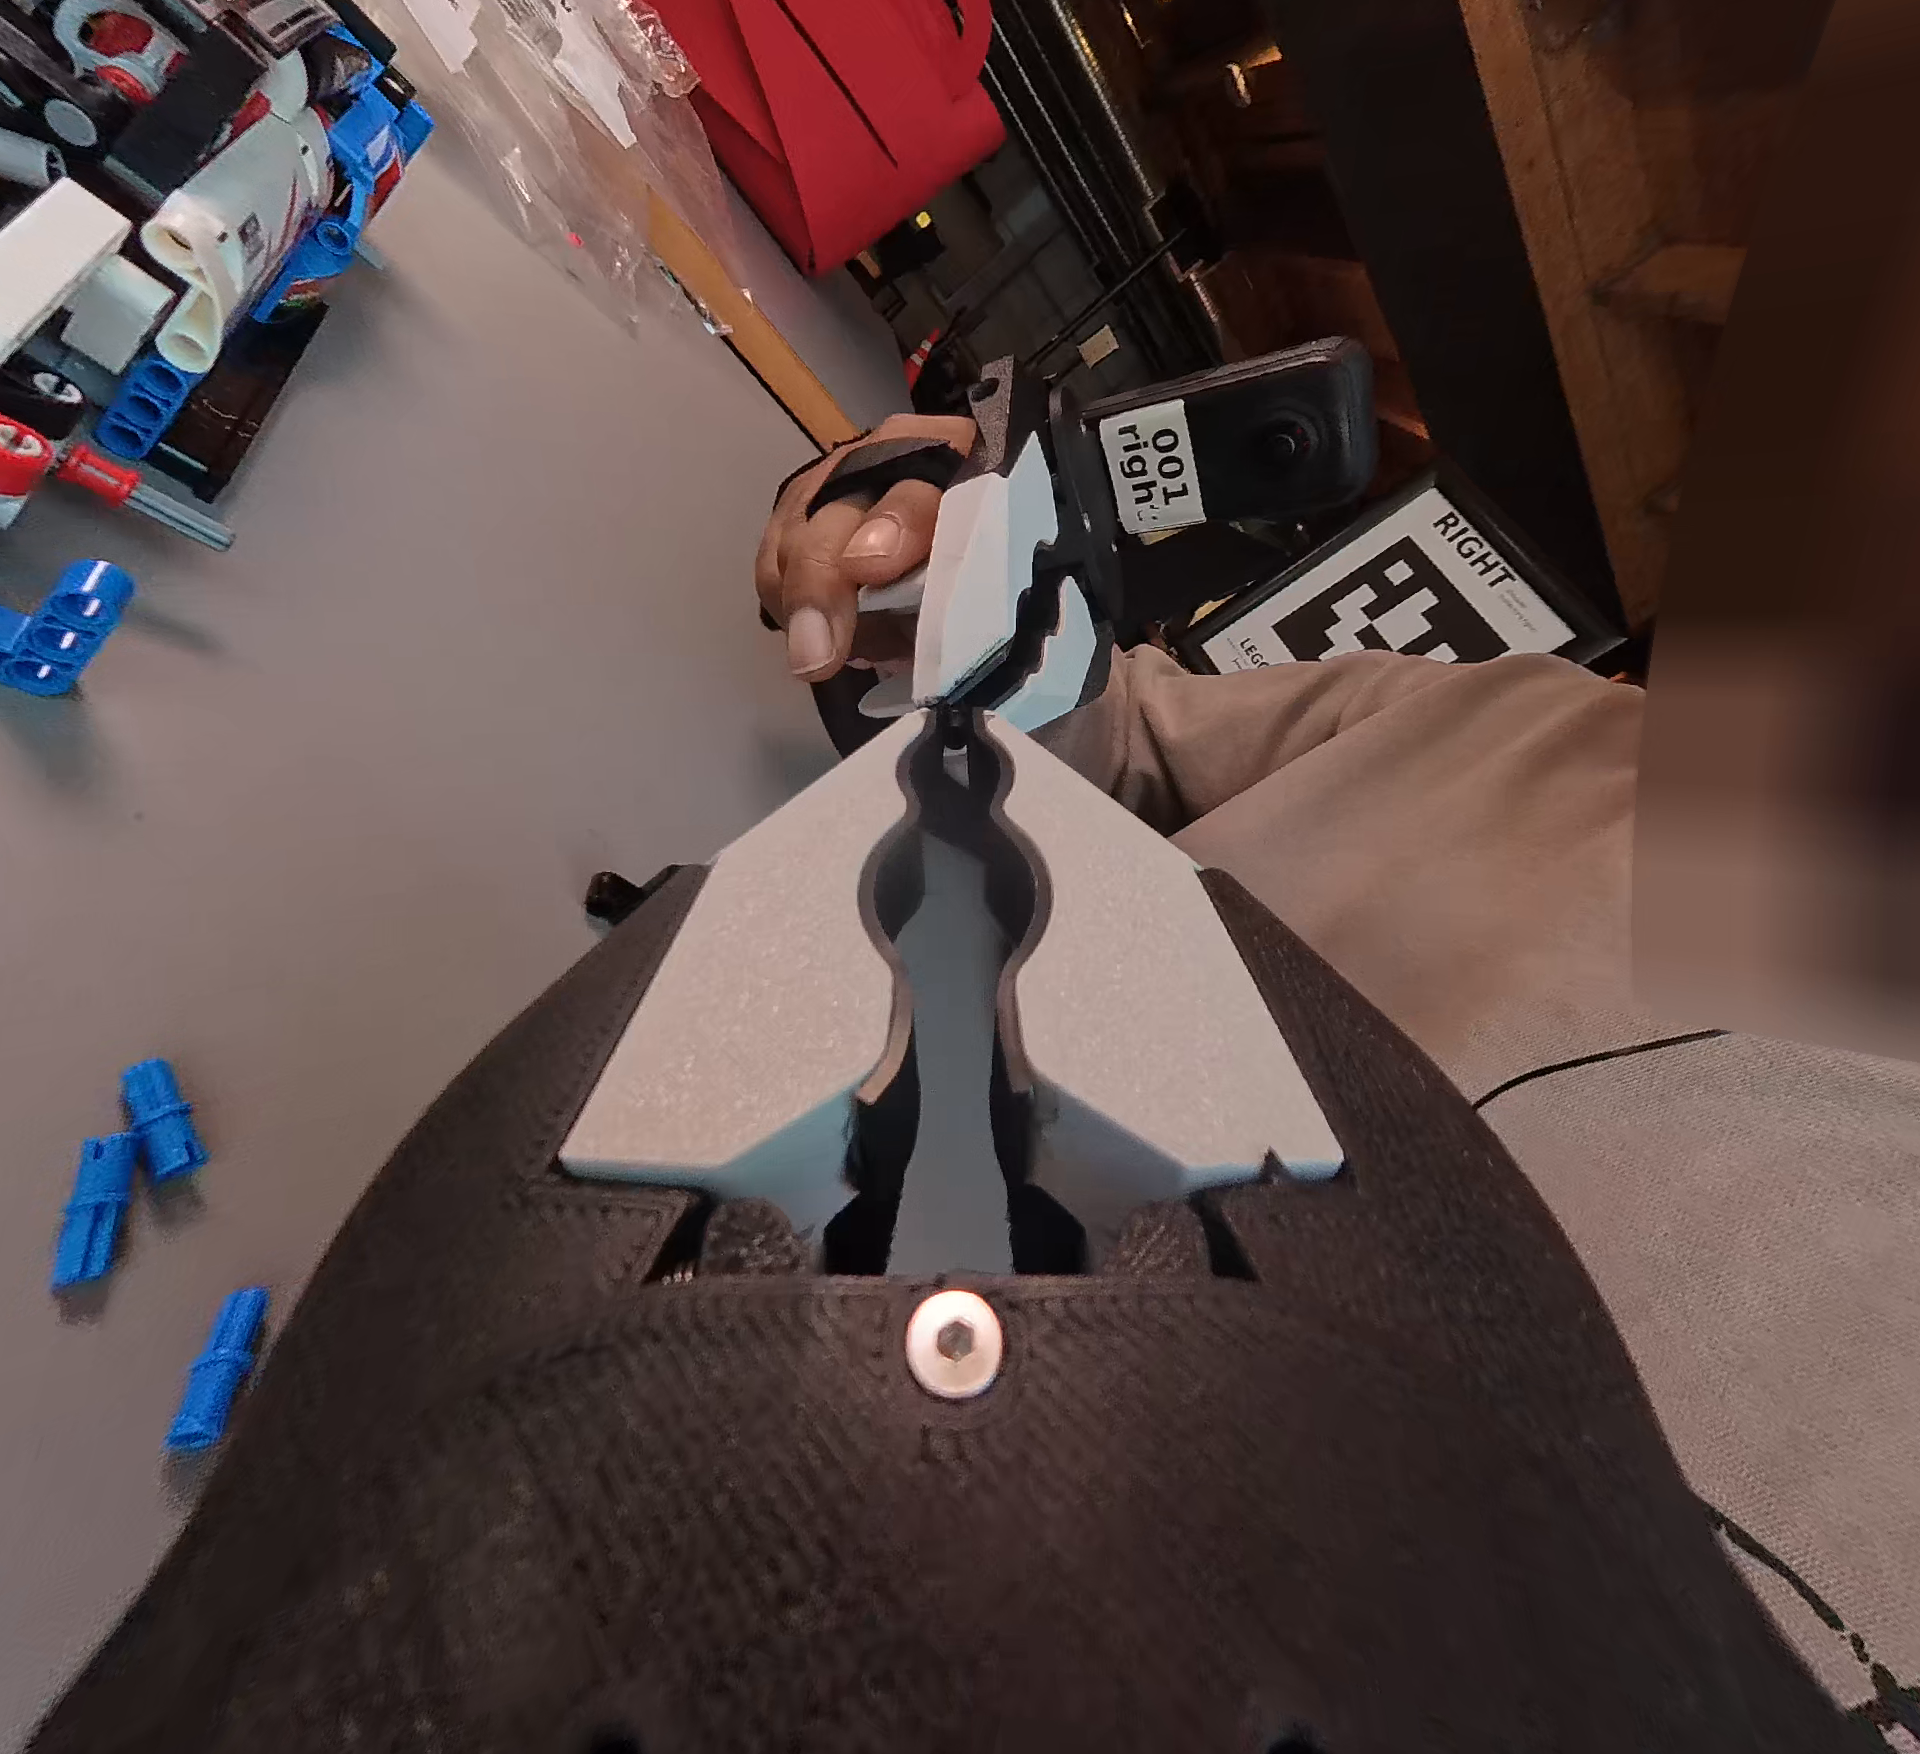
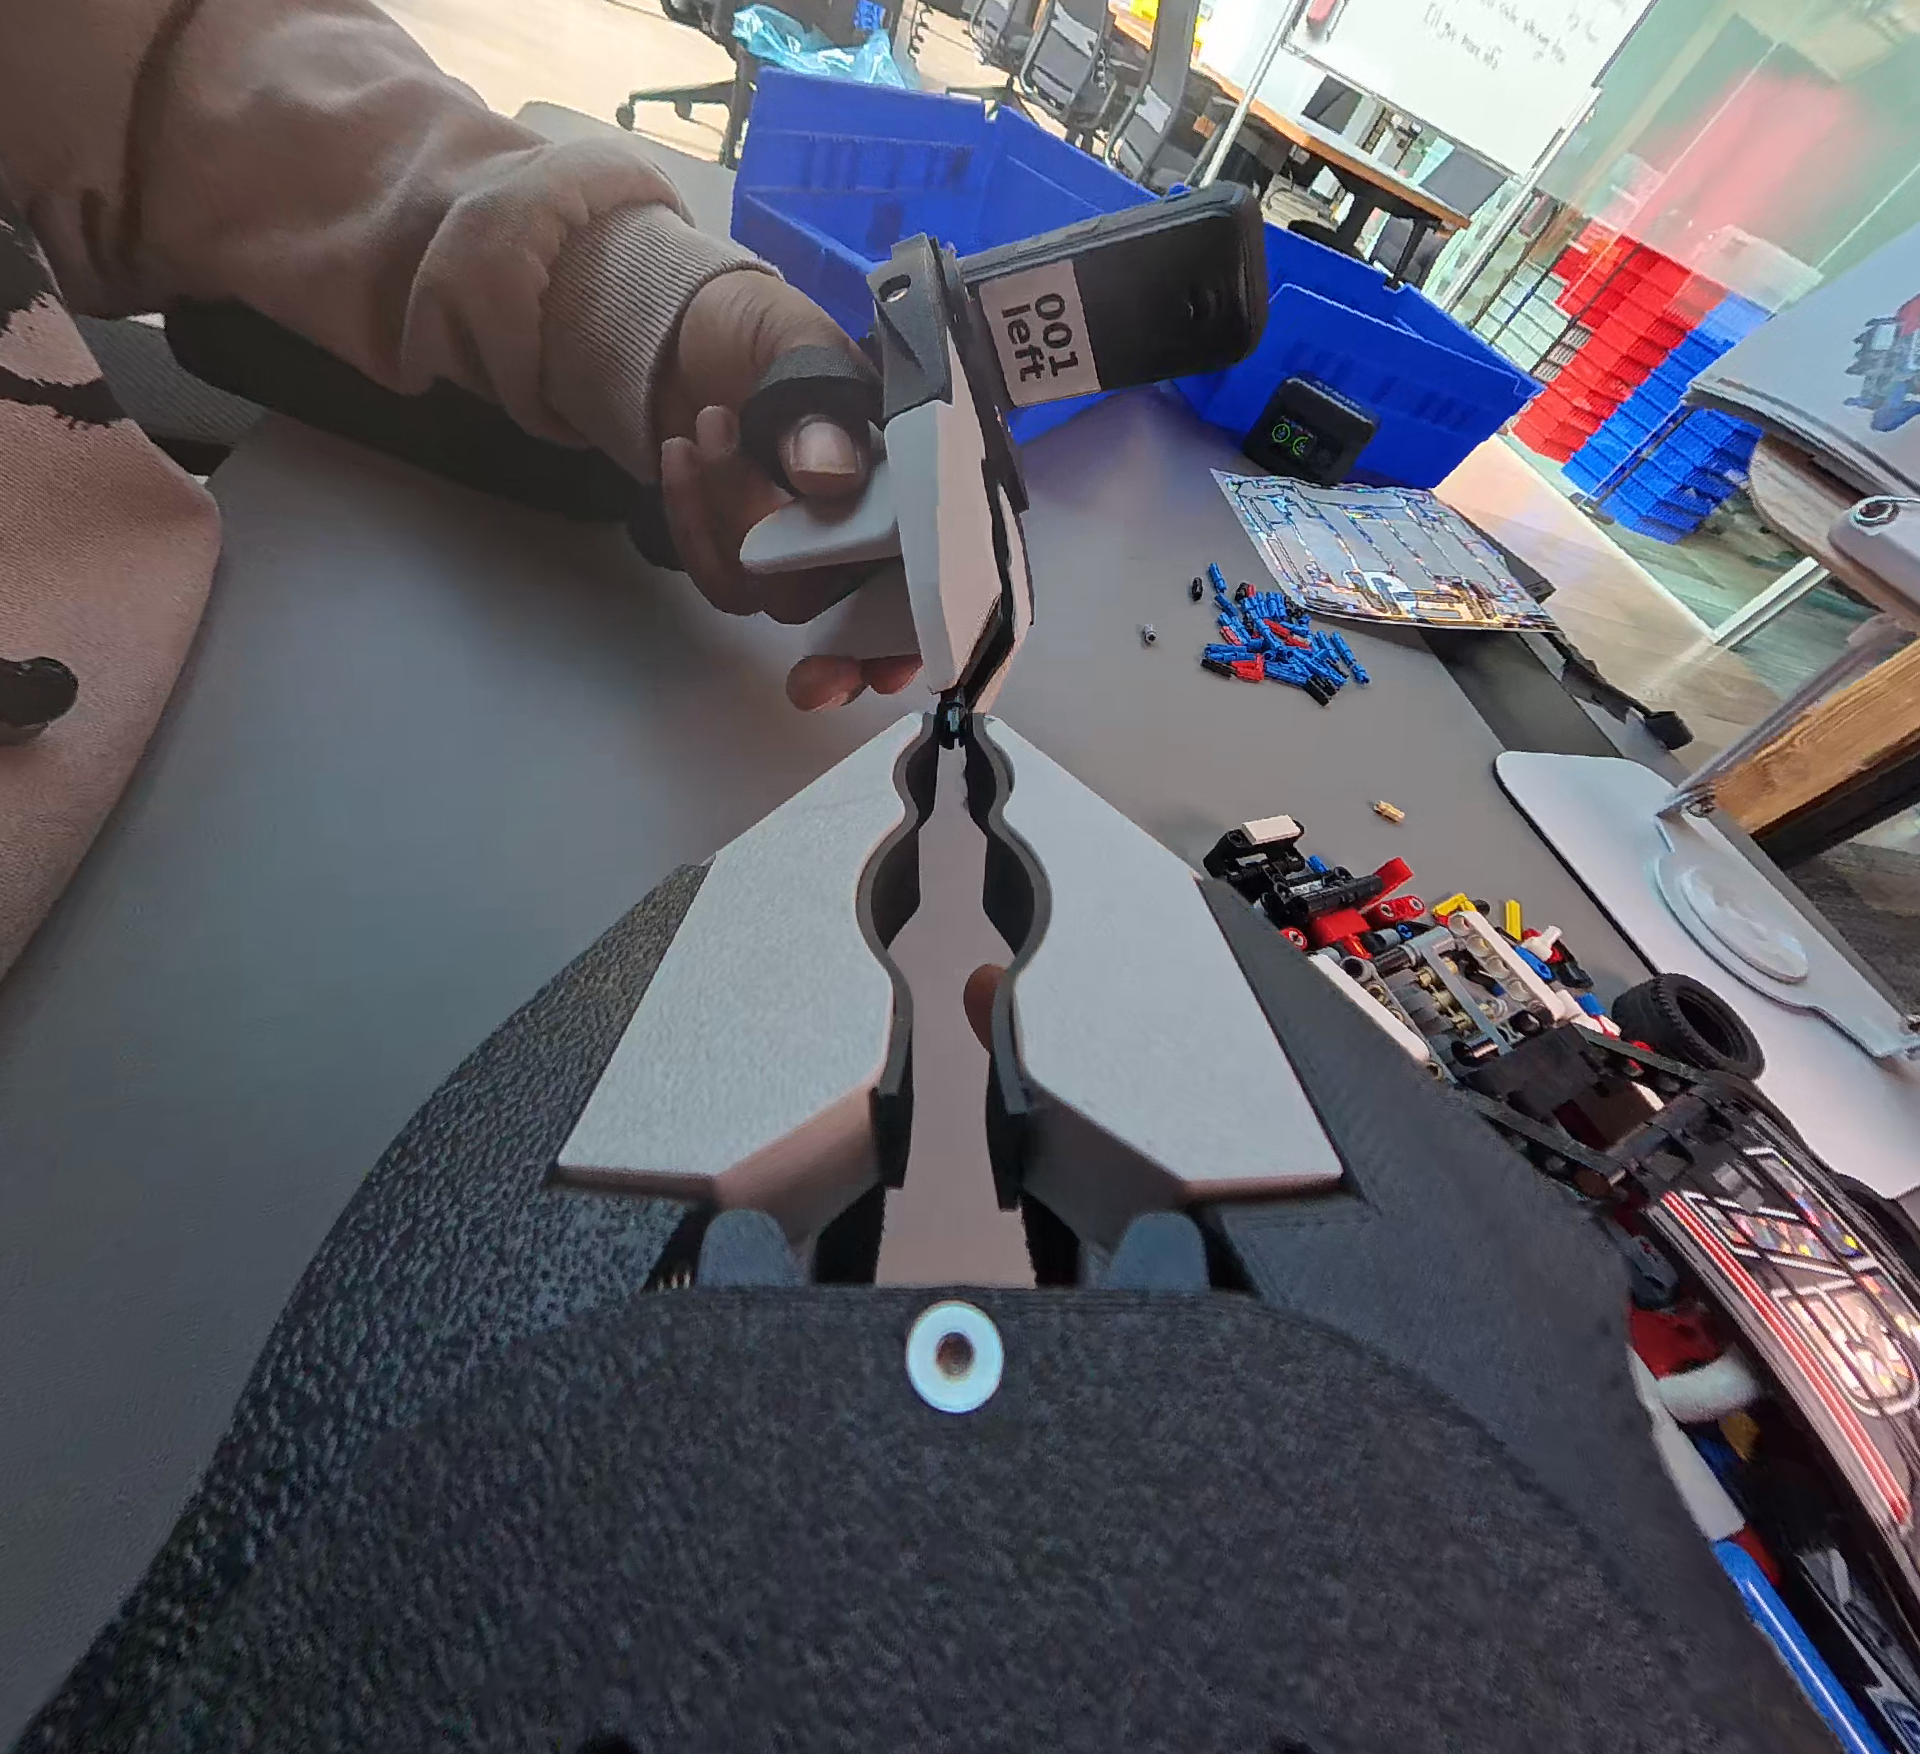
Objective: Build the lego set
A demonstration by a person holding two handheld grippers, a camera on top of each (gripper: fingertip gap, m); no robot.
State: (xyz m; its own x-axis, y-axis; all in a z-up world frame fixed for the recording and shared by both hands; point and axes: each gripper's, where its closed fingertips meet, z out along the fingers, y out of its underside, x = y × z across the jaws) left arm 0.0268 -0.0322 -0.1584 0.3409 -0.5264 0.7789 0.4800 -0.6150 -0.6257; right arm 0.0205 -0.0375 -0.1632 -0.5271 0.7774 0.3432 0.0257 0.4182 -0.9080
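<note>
Between the two sets of fingertips, above the grey table (image 2: 416, 769), a small black lego piece (image 2: 950, 725) is pinched from both sides: the left hand-held gripper (image 1: 951, 736) is closed on it and the right hand-held gripper (image 2: 952, 734) clamps it too, tip to tip. Loose blue pins (image 1: 156, 1174) lie on the table, and the half-built lego car (image 2: 1558, 1029) stands beside the right hand-held gripper.

The left gripper (image 1: 952, 736) and right gripper (image 1: 951, 702) meet tip to tip, pinching a small black piece (image 1: 952, 725) above the grey table (image 1: 468, 717).
</note>
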